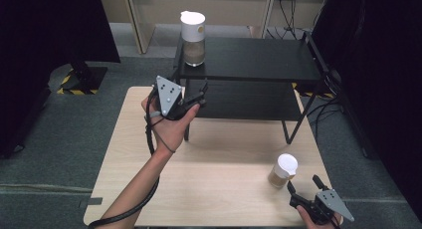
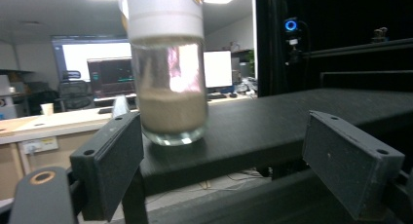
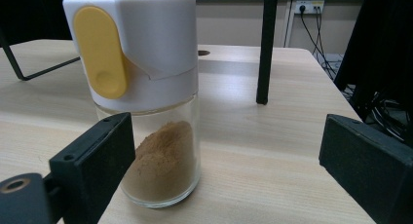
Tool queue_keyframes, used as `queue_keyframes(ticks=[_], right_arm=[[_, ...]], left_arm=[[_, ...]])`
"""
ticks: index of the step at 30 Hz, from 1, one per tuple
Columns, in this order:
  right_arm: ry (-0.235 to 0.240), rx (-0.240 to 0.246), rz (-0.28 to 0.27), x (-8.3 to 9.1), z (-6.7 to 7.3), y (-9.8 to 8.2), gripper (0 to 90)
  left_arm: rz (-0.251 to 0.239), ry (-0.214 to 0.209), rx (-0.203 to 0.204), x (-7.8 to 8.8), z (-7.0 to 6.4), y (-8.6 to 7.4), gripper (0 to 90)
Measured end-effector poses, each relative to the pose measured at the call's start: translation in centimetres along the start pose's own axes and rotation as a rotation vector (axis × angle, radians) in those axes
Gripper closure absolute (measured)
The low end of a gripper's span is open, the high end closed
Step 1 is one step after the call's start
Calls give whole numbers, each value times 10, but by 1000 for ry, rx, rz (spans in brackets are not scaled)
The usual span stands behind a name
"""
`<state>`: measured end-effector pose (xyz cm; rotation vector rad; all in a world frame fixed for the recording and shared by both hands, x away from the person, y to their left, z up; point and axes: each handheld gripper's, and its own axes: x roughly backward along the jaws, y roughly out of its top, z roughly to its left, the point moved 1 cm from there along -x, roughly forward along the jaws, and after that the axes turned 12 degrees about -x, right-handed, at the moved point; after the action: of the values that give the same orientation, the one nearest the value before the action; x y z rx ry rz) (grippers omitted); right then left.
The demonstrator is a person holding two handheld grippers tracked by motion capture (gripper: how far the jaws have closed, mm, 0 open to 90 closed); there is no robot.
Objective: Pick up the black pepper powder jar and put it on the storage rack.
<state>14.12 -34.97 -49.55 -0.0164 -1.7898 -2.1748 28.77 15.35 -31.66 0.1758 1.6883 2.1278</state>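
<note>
Left gripper (image 1: pixel 199 96) hovers just near of the black shelf (image 1: pixel 259 59), jaws spread and empty, lined up on the far-left spice jar (image 1: pixel 193 38) upright on the shelf top. Right gripper (image 1: pixel 303 186) sits near-right on the table (image 1: pixel 209 189), jaws released, flanking a second jar (image 1: pixel 283 171) without touching.

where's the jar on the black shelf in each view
High view: the shelf jar stands top centre, on the left end of the black shelf.
Left gripper view: centre-left, just past the open left tongs.
Right gripper view: a different jar.
Shared landmark: the black shelf.
</note>
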Motion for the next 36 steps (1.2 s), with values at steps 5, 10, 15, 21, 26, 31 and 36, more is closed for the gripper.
queue_keyframes(ticks=[5, 10, 15, 21, 26, 31, 36], right_arm=[[1, 1, -1, 0, 0, 0, 65], [0, 2, 0, 0, 0, 0, 65], [0, 1, -1, 0, 0, 0, 65], [1, 2, 1, 0, 0, 0, 65], [1, 2, 1, 0, 0, 0, 64], [1, 1, 0, 0, 0, 0, 64], [0, 3, 0, 0, 0, 0, 64]], left_arm=[[6, -17, -4, 11, -6, -15, 141], [5, -19, -7, 20, -12, -29, 141], [3, -34, 4, 27, -17, -42, 141], [26, -51, 4, 34, -22, -57, 138], [36, -65, 23, 40, -24, -70, 136], [52, -72, 18, 46, -25, -81, 135], [67, -74, 20, 49, -27, -92, 134]])
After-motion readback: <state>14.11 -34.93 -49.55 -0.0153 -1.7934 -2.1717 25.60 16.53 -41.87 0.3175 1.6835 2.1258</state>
